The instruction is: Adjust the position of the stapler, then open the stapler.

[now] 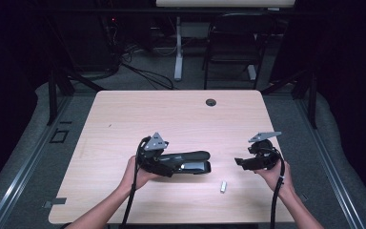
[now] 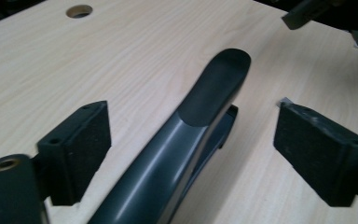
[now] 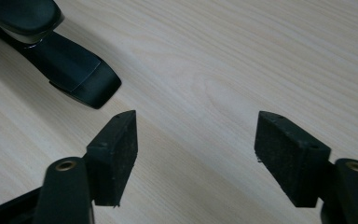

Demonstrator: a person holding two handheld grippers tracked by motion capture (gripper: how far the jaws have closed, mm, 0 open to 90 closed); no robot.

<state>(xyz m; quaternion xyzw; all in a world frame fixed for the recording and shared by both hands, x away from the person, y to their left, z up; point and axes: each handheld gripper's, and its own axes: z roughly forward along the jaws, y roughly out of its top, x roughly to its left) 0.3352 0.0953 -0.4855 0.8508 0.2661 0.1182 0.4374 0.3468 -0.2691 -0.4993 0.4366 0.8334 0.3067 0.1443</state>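
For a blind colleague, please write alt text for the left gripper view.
A black stapler lies lengthwise between the left gripper's wide-open jaws, untouched by either pad, on a light wooden table. A round hole sits far left; the other gripper's tip shows top right.

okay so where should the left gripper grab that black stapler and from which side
Probably the stapler by its long body, behind the wider rounded front pad. The left gripper is open with a jaw on either side; closing across the narrow width looks most secure. Come along its length from the rear, as it is lined up now.
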